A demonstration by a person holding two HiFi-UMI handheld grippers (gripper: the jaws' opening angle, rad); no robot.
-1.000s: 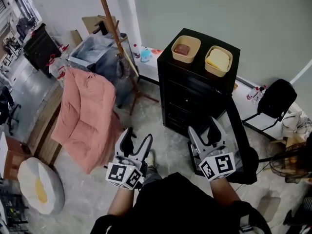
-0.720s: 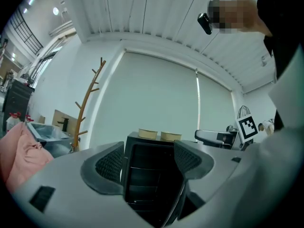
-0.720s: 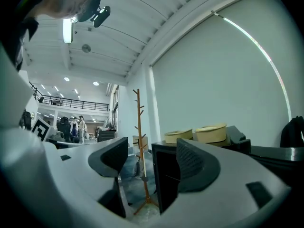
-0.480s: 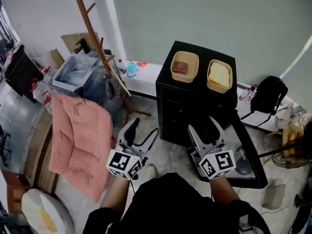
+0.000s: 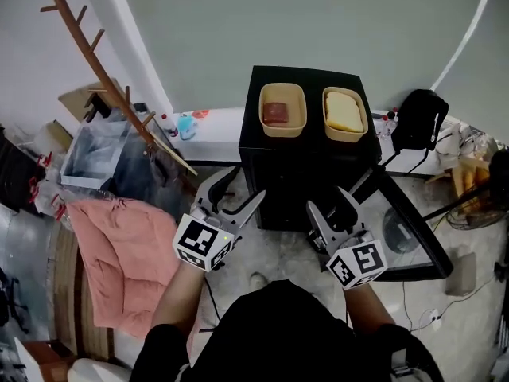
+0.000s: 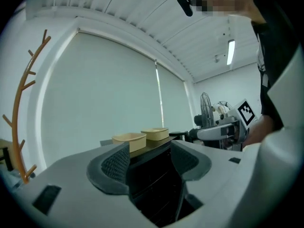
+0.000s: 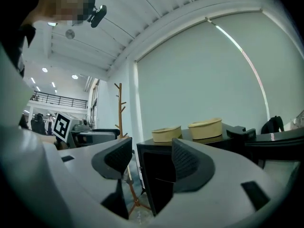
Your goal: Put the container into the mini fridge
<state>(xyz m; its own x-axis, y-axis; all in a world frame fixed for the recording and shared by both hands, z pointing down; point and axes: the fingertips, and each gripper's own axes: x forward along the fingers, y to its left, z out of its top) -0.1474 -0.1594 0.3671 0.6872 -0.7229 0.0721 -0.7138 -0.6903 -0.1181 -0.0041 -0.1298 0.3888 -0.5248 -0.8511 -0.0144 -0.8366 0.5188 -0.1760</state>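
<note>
One container [image 5: 282, 110] sits beside a second container [image 5: 345, 113] atop the mini fridge [image 5: 306, 183]; my left tongs [image 5: 241, 184] and right tongs [image 5: 328, 199] gape empty, both having just narrowed

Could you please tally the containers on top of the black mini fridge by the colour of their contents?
tan container with reddish-brown contents: 1
tan container with pale yellow contents: 1
Total on top of the mini fridge: 2
</note>
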